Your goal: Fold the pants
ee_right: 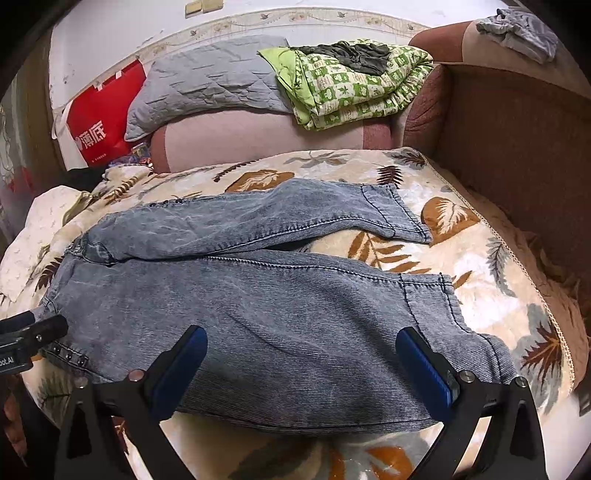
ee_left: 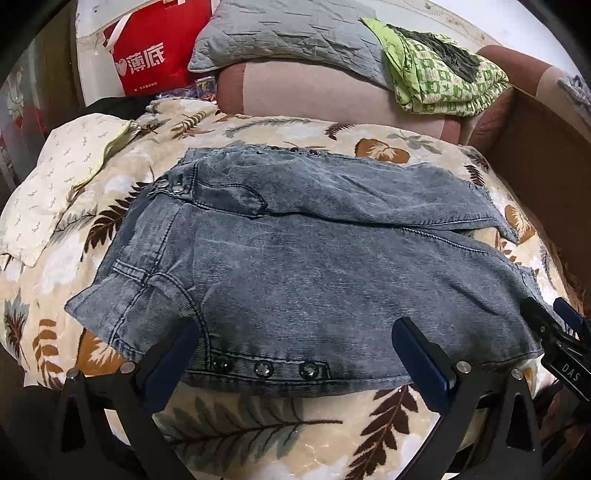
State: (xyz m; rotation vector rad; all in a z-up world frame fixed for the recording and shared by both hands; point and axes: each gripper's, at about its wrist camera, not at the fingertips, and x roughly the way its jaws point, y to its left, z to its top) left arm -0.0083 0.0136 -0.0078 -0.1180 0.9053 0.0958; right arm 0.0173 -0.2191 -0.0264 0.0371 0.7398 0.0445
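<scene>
Grey-blue washed denim pants (ee_left: 314,266) lie spread flat on a leaf-print blanket (ee_left: 258,424), waist to the left, legs to the right. My left gripper (ee_left: 295,350) is open above the near edge by the snap buttons at the waist end. In the right wrist view the pants (ee_right: 277,306) show both legs slightly apart, and my right gripper (ee_right: 303,362) is open above the near leg. Neither gripper holds cloth. The right gripper also shows in the left wrist view (ee_left: 557,332) at the right edge; the left gripper shows in the right wrist view (ee_right: 29,336) at the left edge.
A cream patterned cloth (ee_left: 55,184) lies left of the pants. Behind are a pink bolster (ee_left: 314,92), a grey quilted pillow (ee_left: 280,33), a green folded quilt (ee_left: 443,74) and a red bag (ee_left: 155,51). A brown sofa arm (ee_right: 517,140) stands at the right.
</scene>
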